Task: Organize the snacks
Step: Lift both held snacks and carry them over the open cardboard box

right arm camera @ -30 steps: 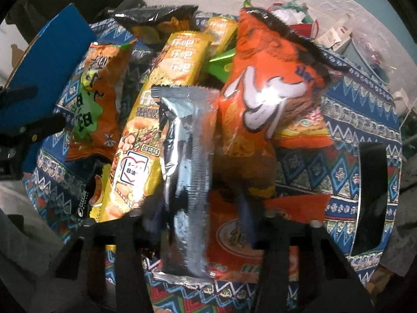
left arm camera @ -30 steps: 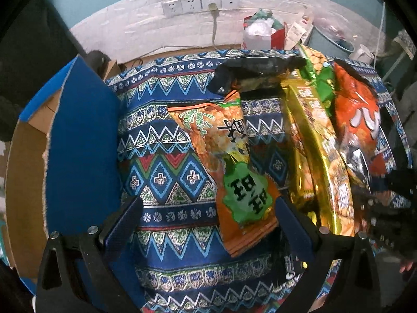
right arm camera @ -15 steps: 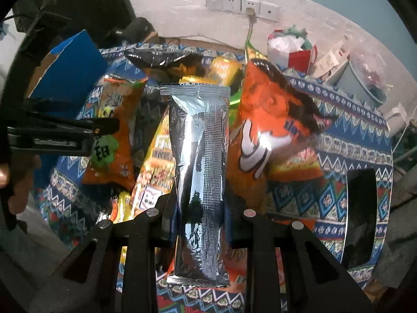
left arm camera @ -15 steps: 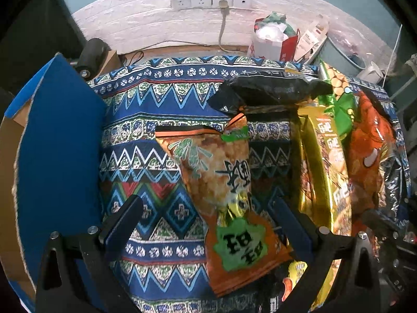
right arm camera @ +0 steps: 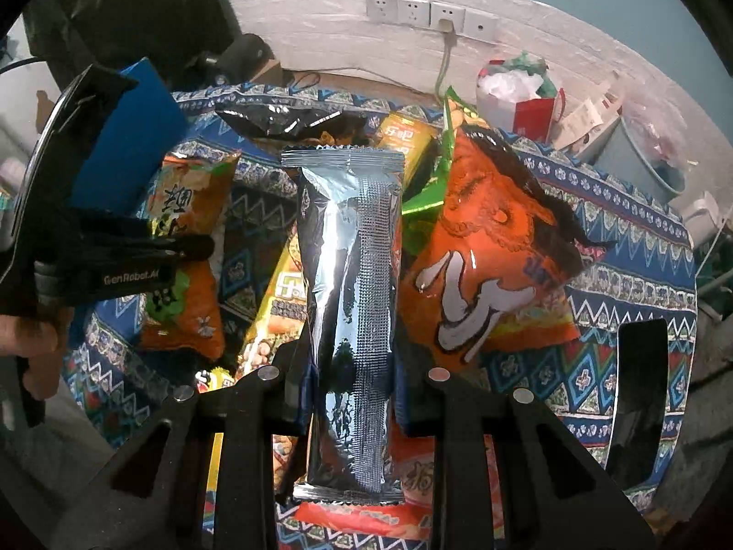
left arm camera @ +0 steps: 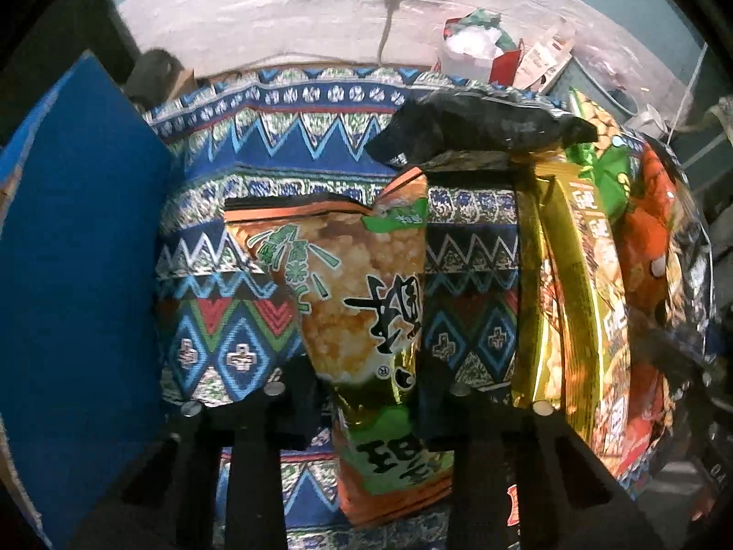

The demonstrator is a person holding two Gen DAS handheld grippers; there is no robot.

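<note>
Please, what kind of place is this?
Probably a room in a home: snack bags lie on a patterned cloth, beside a white brick wall with sockets and a full trash bag.

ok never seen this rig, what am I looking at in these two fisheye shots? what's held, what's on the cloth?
There is no robot arm here: a person holds a two-finger gripper in each hand, and each gripper carries a fisheye camera looking forward along its fingers.

Left wrist view: the left gripper is shut on an orange and green snack bag.

Right wrist view: the right gripper is shut on a long silver packet, held above the pile. At the left edge of that view you can see the other gripper in the person's hand.

Underneath is a patterned cloth with more snacks: a gold bag, a black bag and a big orange bag. A blue cardboard flap stands at the left.
</note>
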